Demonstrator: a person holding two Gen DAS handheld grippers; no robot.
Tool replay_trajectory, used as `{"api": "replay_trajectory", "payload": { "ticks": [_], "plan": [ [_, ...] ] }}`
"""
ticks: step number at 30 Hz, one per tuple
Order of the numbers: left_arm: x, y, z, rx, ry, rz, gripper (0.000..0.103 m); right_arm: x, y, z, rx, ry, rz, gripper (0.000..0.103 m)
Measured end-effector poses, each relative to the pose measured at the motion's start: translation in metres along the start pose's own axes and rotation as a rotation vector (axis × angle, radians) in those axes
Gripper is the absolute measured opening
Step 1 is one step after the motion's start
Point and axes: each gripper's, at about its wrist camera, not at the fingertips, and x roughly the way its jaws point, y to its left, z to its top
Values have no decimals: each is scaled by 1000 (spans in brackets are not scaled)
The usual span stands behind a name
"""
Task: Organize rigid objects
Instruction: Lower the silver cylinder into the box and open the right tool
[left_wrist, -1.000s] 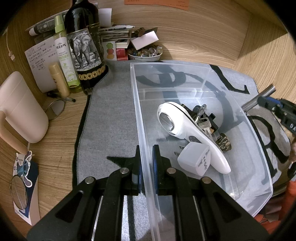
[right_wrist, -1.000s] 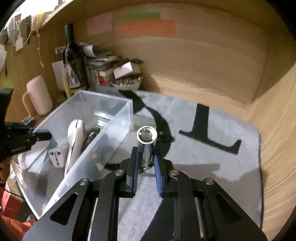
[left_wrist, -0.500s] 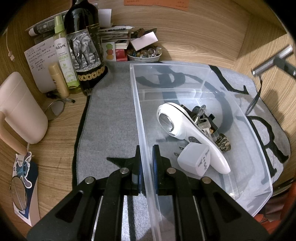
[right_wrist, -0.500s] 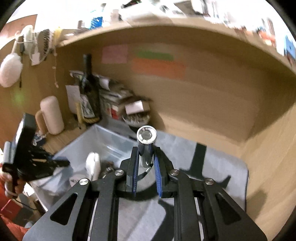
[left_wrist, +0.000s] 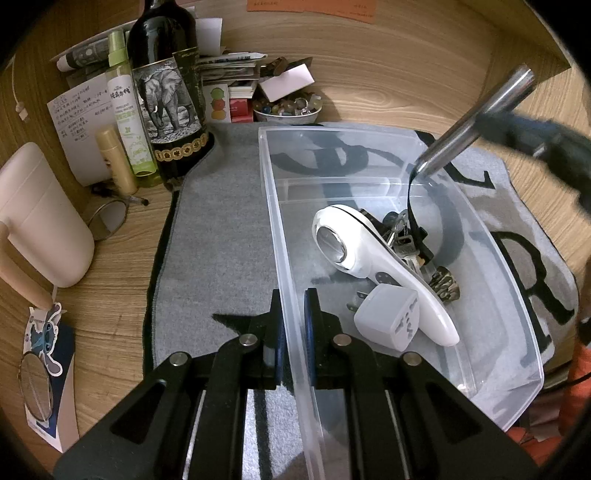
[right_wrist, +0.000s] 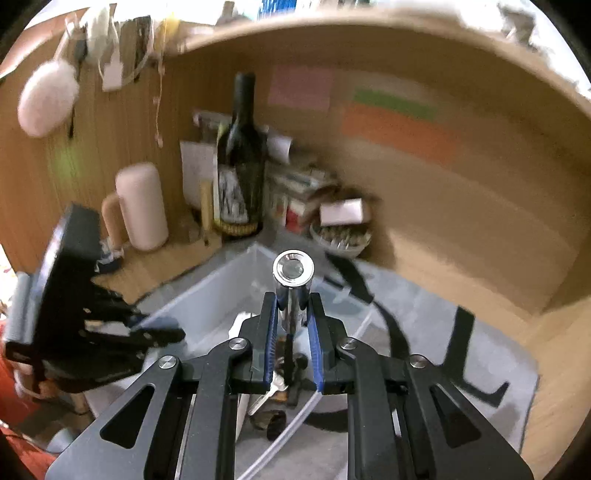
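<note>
My left gripper (left_wrist: 293, 314) points steeply down at the near end of the clear plastic bin (left_wrist: 517, 332). My right gripper (right_wrist: 291, 314) is angled less steeply and sits above the bin's far part; in the left wrist view it shows blurred at the upper right (left_wrist: 532, 133).

The bin stands on a grey mat (left_wrist: 221, 229) with black lettering, which lies on the wooden desk (left_wrist: 110, 266). Inside the bin, from largest to smallest: a white handheld device (left_wrist: 369, 266) with a round lens, lying diagonally; a white plug adapter (left_wrist: 388, 317) touching the device's handle end; a bunch of keys (left_wrist: 402, 240) behind the device; and a small dark patterned item (left_wrist: 445, 286) just beside the handle, which I cannot identify.

My left gripper is clamped on the bin's left wall, one finger (left_wrist: 275, 332) outside and the other inside. My right gripper is closed on a silver metal flashlight (right_wrist: 293, 288), lens end forward beyond the fingertips. Seen from the left wrist, the flashlight (left_wrist: 476, 122) hangs tilted over the bin's far right corner, a black strap (left_wrist: 412, 206) dangling from it into the bin, down by the keys.
</note>
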Motion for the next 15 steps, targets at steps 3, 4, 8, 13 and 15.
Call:
{"api": "replay_trajectory", "payload": {
  "ticks": [3, 4, 8, 13, 15],
  "plan": [
    [0, 1, 0, 0, -2, -4, 9, 20, 2, -8, -3, 58, 1, 14],
    [0, 1, 0, 0, -2, -6, 10, 22, 3, -10, -4, 70, 4, 14],
    [1, 3, -1, 0, -5, -9, 10, 33, 7, -20, -19, 122, 14, 14],
    [1, 3, -2, 3, -8, -10, 9, 29, 11, -28, -33, 149, 22, 15],
    [1, 2, -2, 3, -8, -9, 9, 27, 12, -31, -34, 161, 30, 15]
  ]
}}
